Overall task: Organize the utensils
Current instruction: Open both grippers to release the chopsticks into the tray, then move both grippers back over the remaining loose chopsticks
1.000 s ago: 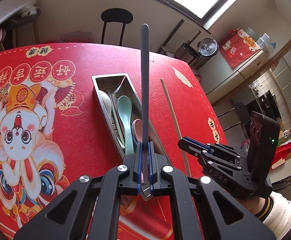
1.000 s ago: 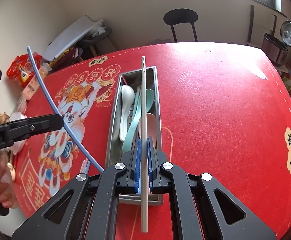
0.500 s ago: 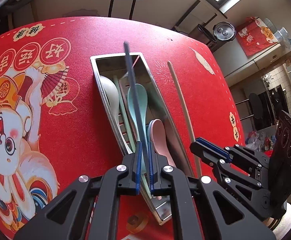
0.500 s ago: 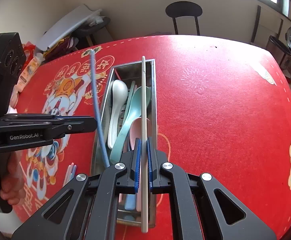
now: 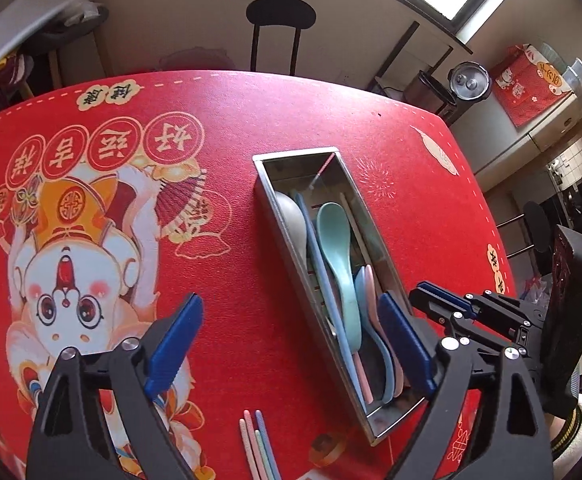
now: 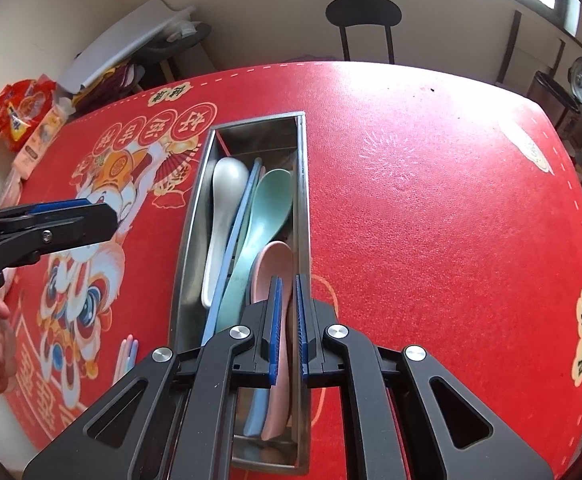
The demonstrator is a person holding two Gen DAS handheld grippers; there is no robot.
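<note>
Closest in, the left gripper [image 5: 291,340] is spreading its jaws wide, nothing between the blue pads, the table showing through the gap. Just below it, three loose chopsticks [image 5: 257,446] lie side by side on the red tablecloth [image 5: 219,280], pink, blue and pale green by the look of them, near the tray's close end. They look thin, light and smooth, stiff enough not to bend, and likely to roll or twist in a pinch; a hold around the middle of the shaft, pads across it, should keep one from swinging.

The right gripper [image 6: 287,320] hangs over the near end of the metal tray [image 6: 302,184], its jaws drawn narrow with only a slim gap, and nothing visibly clamped between them.

Further on, inside the tray: a pink spoon [image 6: 273,264], a teal spoon [image 6: 269,200], a grey spoon [image 6: 227,188], and a blue chopstick [image 5: 319,256] lying lengthwise among them. The spoons seem light plastic, slick; the handle is the place to take one.

At the far side, a black chair [image 5: 281,16] stands beyond the table.
</note>
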